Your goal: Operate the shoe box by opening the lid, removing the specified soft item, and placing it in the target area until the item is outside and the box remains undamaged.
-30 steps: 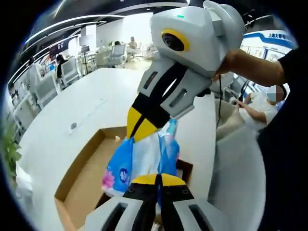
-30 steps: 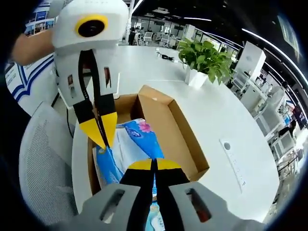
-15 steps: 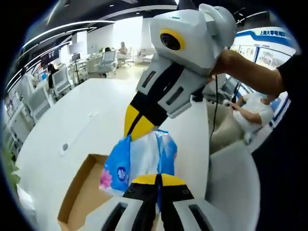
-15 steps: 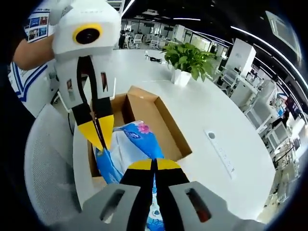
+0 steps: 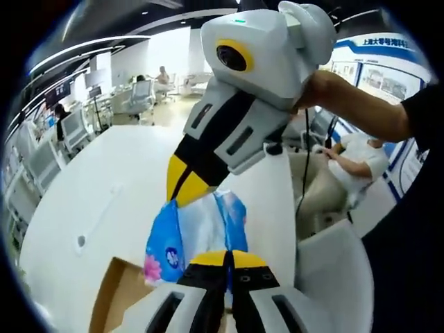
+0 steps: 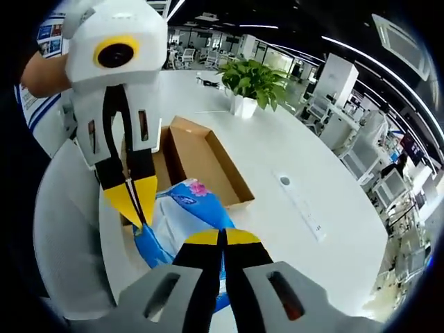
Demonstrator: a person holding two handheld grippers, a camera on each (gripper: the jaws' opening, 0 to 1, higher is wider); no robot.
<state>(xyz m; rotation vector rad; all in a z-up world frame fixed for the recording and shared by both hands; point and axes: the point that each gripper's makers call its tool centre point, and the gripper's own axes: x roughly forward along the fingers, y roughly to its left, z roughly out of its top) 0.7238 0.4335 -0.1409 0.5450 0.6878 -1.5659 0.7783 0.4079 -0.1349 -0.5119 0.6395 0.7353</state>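
Right gripper view showed the tissue pack (image 6: pixel 182 215) risen well clear of the shoe box (image 6: pixel 201 156) on the desk (image 6: pixel 305 173), left gripper (image 6: pixel 136 206) and right gripper (image 6: pixel 222 239) both clenched on it; placement remained.

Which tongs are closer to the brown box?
Left, I think. The left tongs pinch the blue pack just in front of the box; the right tongs hold its other end, farther back.
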